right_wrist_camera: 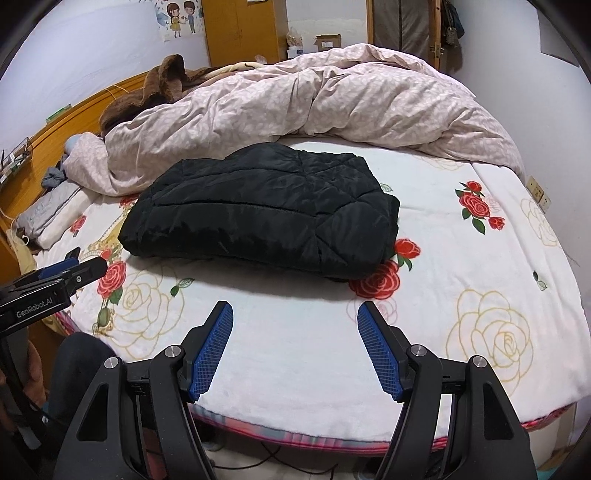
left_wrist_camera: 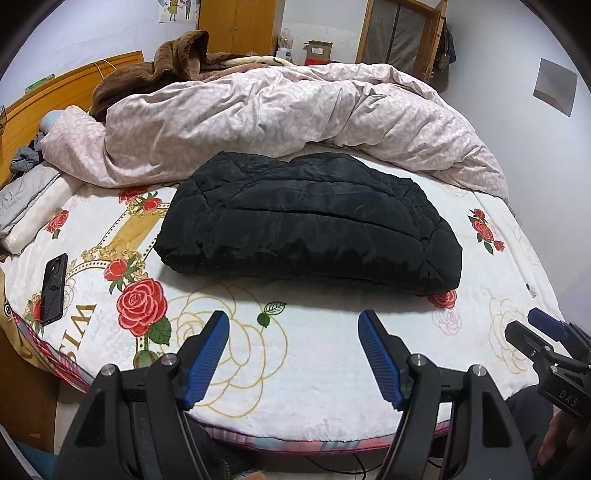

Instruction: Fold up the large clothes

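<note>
Quilted black jacket (left_wrist_camera: 310, 221) in a puffy folded slab on plush rose-print blanket (left_wrist_camera: 295, 350), left claw (left_wrist_camera: 293, 319) and right claw (right_wrist_camera: 295, 310) wide apart, empty.

"GenRobot.AI" on the left gripper (right_wrist_camera: 51, 280) body, "DAS" on the right gripper (left_wrist_camera: 546, 332) body

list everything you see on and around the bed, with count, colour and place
jacket: 1, black quilted, folded, middle of the bed
bed blanket: 1, white with red roses, under the jacket
duvet: 1, pale pink patterned, bunched along the far side
brown blanket: 1, brown fleece, far left by the headboard
phone: 1, black, near left edge of the bed
headboard: 1, orange wood, left
wardrobe: 1, yellow wood, back wall
cartoon poster: 1, on the back wall
cardboard box: 1, brown, behind the bed
left gripper: black with blue pads, open, near bed edge
right gripper: same, open, near bed edge
</note>
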